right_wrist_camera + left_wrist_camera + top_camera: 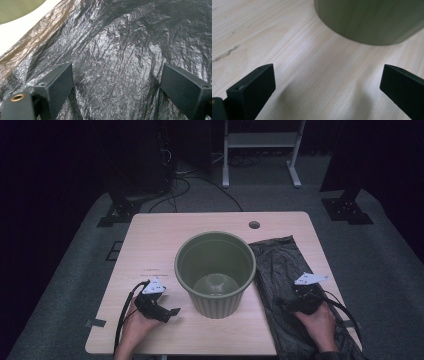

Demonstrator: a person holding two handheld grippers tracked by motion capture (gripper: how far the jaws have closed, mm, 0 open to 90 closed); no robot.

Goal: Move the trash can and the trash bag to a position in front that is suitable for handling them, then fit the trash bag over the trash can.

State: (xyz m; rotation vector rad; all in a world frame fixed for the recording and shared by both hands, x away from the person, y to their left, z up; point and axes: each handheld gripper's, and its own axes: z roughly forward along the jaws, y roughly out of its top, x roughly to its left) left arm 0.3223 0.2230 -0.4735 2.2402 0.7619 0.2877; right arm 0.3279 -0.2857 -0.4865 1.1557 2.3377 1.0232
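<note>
Two grippers flank the bin (215,272) on the counter (150,245): the right gripper (292,304), jaws spread, hovers over the black bag (280,265) lying flat right of the bin, seemingly to pinch it, while the left gripper (170,312), also spread and empty, waits left of the bin.

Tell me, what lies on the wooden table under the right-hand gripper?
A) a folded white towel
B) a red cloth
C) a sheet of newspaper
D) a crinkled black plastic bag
D: the right gripper hangs with its jaws open over the crinkled black plastic bag, spread flat beside the round green plastic bin.
</note>
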